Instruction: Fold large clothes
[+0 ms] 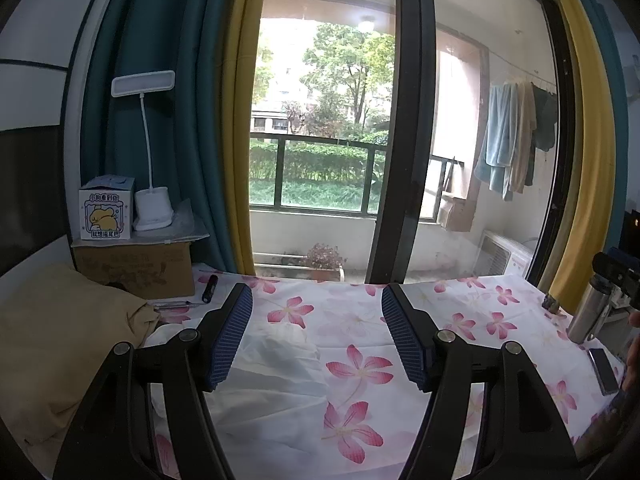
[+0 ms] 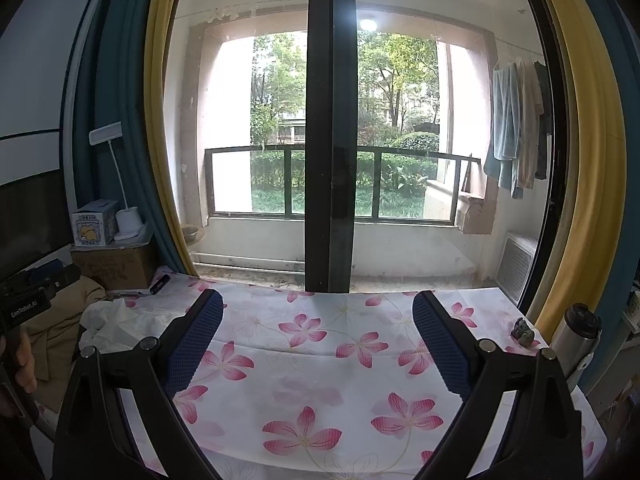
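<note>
Floral sheet (image 1: 352, 364) flat beneath both open jaws, untouched.

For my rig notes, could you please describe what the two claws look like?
Both match: the left claw and right claw have black angular plastic arms with round silver pivot pins, and each finger carries a ribbed dark-blue pad. From the right wrist view, the other claw's black handle bears white lettering. No cables visible.
</note>
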`<control>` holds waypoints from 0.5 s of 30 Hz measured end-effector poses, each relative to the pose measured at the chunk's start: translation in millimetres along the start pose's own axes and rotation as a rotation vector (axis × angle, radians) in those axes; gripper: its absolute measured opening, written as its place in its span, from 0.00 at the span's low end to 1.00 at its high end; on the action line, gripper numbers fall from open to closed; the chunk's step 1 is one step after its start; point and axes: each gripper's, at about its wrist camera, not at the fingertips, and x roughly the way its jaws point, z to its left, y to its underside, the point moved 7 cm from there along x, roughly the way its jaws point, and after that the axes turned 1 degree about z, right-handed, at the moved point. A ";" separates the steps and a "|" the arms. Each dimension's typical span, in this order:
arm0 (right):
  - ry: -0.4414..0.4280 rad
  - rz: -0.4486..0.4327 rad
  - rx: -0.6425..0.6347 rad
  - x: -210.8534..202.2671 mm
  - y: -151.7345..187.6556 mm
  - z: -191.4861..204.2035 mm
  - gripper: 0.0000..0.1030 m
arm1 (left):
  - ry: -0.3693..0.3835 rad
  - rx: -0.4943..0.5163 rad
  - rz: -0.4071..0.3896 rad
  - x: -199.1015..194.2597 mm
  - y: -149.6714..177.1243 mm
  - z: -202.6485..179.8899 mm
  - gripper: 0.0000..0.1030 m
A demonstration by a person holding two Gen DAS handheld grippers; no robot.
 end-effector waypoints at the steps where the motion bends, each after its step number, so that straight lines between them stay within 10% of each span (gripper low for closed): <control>1: -0.001 0.000 0.000 0.0 0.0 0.1 0.92 | 0.000 0.000 -0.001 -0.1 0.0 0.1 0.68; 15: 0.001 0.002 0.001 0.8 1.1 -0.5 0.92 | -0.002 0.000 0.003 1.0 0.3 -0.3 0.68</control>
